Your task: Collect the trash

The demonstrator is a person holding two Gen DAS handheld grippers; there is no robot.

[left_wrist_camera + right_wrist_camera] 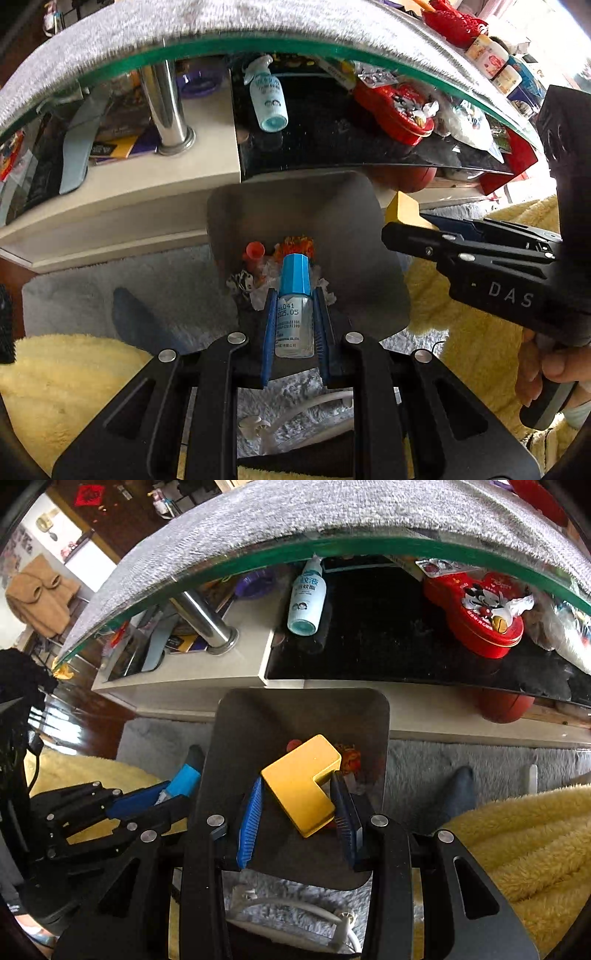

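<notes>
Left wrist view: left gripper (294, 325) clamps a small clear bottle (294, 317) with blue faceted cap, centre frame, pointing steeply down over a dull grey square bin (354, 236) holding crumpled scraps. Right wrist view: right gripper (300, 805) pinches a smooth yellow L-shaped block (301, 794), centre frame above that bin.

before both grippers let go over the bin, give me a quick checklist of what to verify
1. Left gripper shut on the small bottle: ok.
2. Right gripper shut on the yellow block: ok.
3. Bottle above the bin opening, cap pointing in: ok.
4. Yellow block above the bin opening in the right wrist view: ok.
5. Room left in the bin, with only some trash at the bottom: ok.
6. The two grippers clear of each other: ok, a gap shows between them.
</notes>
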